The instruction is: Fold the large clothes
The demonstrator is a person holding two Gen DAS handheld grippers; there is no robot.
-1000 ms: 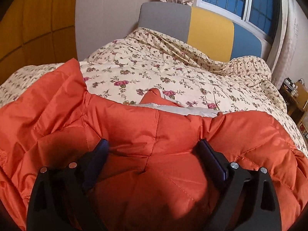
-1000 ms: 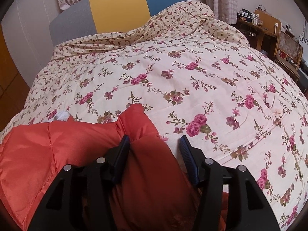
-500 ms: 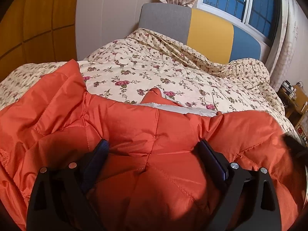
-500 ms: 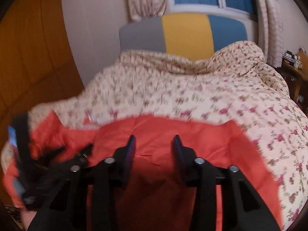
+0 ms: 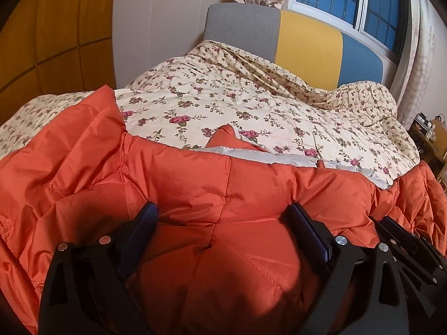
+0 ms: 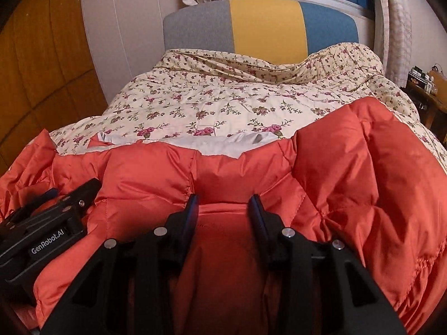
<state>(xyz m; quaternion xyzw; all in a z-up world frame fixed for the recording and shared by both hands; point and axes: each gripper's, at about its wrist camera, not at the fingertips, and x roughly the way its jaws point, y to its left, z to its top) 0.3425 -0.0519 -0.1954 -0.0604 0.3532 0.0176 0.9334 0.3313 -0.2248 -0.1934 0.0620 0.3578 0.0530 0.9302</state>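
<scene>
An orange quilted puffer jacket point(image 5: 195, 184) lies across the near end of a bed, its white lining point(image 5: 279, 157) showing along the far edge. My left gripper point(image 5: 222, 215) stands wide, with a thick bulge of the jacket filling the gap and both pads pressing into it. My right gripper point(image 6: 223, 198) is narrower and shut on a fold of the jacket point(image 6: 349, 173). The two sit close, side by side. The right gripper's black fingers point(image 5: 391, 229) show at the lower right of the left wrist view. The left gripper point(image 6: 75, 192) rests on the jacket at the lower left of the right wrist view.
The floral bedspread point(image 6: 223, 97) covers the bed up to a grey, yellow and blue headboard point(image 6: 265, 25). A wooden wardrobe point(image 5: 56, 42) stands on the left. A wooden desk with small items point(image 6: 427, 83) is at the right. A window and curtains are behind the headboard.
My right gripper closed on the jacket and swung left across it, ending next to the left gripper. A broad orange panel now lies on its right. The left gripper kept still.
</scene>
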